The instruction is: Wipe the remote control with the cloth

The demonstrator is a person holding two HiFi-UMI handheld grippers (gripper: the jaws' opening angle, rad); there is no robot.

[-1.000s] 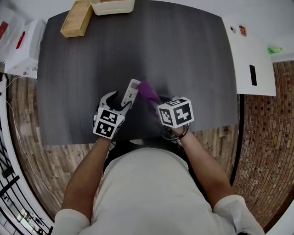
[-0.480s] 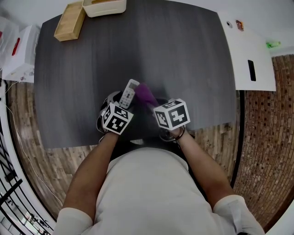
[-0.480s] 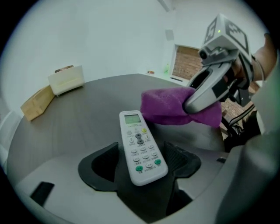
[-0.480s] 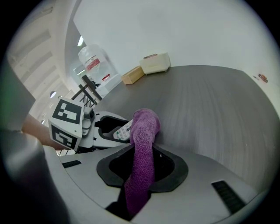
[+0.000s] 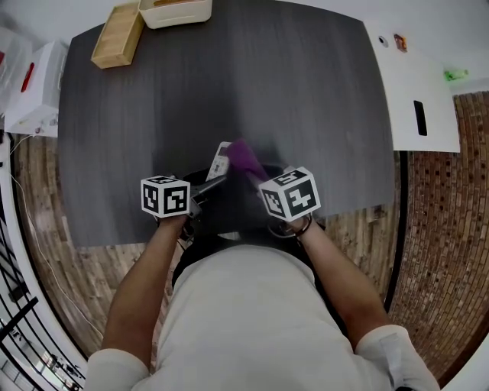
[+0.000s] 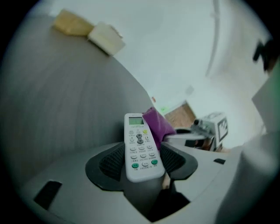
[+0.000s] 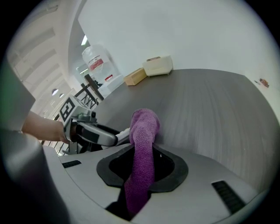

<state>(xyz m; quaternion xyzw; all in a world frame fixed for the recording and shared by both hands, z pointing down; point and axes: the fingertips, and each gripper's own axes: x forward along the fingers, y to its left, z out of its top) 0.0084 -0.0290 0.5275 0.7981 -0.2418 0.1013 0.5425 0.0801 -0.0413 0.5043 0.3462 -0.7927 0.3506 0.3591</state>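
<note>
The white remote control (image 6: 140,146) lies lengthwise between the jaws of my left gripper (image 6: 141,162), buttons up. The jaws are closing, and their dark pads (image 6: 110,161) press its sides. In the head view the remote (image 5: 220,162) sticks out over the dark table (image 5: 229,76) from the left gripper (image 5: 208,182). My right gripper (image 7: 142,168) is shut on the purple cloth (image 7: 143,131), whose folded end stands up past the jaws. The cloth (image 5: 244,156) touches the remote's right side, just ahead of the right gripper (image 5: 258,177).
A wooden box (image 5: 118,34) and a white container (image 5: 174,9) stand at the table's far left corner. A white table (image 5: 416,84) with a small black object (image 5: 420,118) adjoins on the right. White boxes (image 5: 30,84) sit on the left beyond the edge.
My left hand has swung left and rolled, so its marker cube now sits further from the right one. The remote stayed by the cloth. The right gripper has barely moved.
</note>
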